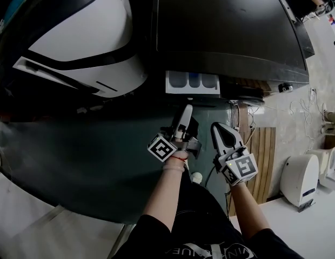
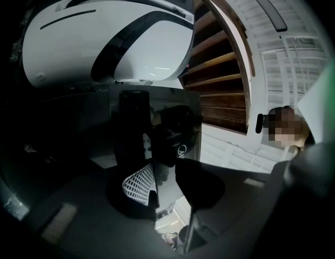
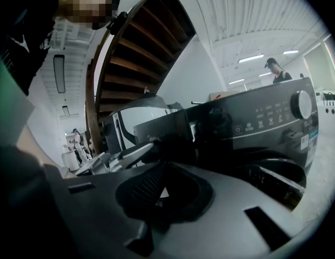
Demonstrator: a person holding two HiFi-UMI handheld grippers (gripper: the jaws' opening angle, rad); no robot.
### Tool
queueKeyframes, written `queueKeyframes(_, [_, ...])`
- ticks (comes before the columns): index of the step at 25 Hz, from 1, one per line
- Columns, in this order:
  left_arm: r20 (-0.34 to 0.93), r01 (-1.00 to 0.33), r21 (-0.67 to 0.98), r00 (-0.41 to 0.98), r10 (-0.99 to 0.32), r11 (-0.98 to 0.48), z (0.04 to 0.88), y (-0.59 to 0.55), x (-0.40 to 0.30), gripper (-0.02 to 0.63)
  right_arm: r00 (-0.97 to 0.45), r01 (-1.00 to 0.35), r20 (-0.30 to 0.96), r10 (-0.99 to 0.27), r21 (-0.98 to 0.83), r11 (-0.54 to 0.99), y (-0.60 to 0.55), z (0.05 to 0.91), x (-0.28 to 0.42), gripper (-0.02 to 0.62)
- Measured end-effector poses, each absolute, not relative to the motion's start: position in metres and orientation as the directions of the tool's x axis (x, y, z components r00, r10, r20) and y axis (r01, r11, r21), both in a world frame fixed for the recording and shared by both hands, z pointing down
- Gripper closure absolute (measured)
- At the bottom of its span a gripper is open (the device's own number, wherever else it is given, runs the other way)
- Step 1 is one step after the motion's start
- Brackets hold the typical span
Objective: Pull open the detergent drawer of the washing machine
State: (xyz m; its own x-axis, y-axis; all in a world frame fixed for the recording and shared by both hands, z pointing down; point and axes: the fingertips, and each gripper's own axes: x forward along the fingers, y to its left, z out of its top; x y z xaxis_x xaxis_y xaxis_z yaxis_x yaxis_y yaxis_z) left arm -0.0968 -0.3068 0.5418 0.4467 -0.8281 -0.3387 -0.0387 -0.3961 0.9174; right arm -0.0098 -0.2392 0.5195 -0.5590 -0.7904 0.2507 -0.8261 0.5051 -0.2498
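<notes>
In the head view the dark washing machine fills the upper right. Its detergent drawer stands pulled out at the front edge, showing white compartments, one of them blue. My left gripper points up at the drawer from just below it, jaws open, and I see nothing between them. In the left gripper view its pads are apart in front of a dark glossy panel. My right gripper hangs to the right, shut and empty. The right gripper view shows the machine's control panel and dial.
A white appliance with a black band stands left of the washer. Wooden stairs and white units lie to the right. A person stands far behind the machine.
</notes>
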Motion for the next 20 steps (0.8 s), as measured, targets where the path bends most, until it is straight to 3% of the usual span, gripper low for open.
queueKeyframes(20, [-0.355, -0.043, 0.909, 0.445, -0.822, -0.415, 0.542, -0.264, -0.097, 0.48, -0.553, -0.828, 0.233, -0.8, -0.263, 0.496, -0.199, 0.514, -0.003, 0.583])
